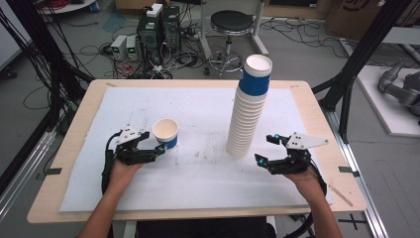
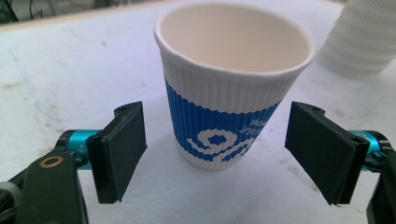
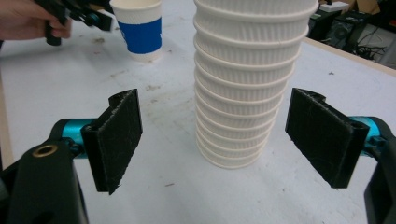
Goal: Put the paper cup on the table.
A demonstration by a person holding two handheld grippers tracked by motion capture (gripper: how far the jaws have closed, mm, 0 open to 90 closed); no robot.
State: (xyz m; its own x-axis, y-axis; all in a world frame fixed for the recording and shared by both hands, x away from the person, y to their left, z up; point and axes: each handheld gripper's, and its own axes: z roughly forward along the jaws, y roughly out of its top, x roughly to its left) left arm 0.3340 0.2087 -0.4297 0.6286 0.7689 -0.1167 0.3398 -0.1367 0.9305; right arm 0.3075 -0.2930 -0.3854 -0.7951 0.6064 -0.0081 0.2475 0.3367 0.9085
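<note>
- Workshop floor (image 1: 99, 29) beyond the surface, strewn with black cables; computer towers (image 1: 158, 29) at 11 o'clock, a round black stool (image 1: 231, 22) at 12 o'clock, grey robot parts (image 1: 401, 87) at 2 o'clock.
- Pale wooden surface (image 1: 79, 124) under a scuffed white sheet (image 1: 198, 168).
- Left tool (image 1: 154, 143) at 9 o'clock on the sheet, gripped in the person's left hand (image 1: 124, 168), forearm entering from 7 o'clock.
- Jaws of the left tool spread wide, pads (image 2: 123, 149) flanking a single paper cup (image 2: 231, 84) without touching it; clear gaps on both sides in the left gripper view.
- Single cup upright on the sheet just past the left tool, white with a blue ribbed band and white print, open mouth up, nothing visible inside.
- Tall stack of paper cups (image 1: 250, 109) right of centre, upright, ribbed white rims tiered, blue band on the topmost cup; well apart from the single cup.
- Right tool (image 1: 265, 148) at 4 o'clock, held in the right hand (image 1: 302, 176), grey three-cornered plate on top.
- Jaws of the right tool spread, pads (image 3: 114, 140) either side of the stack's base, near it but apart.
</note>
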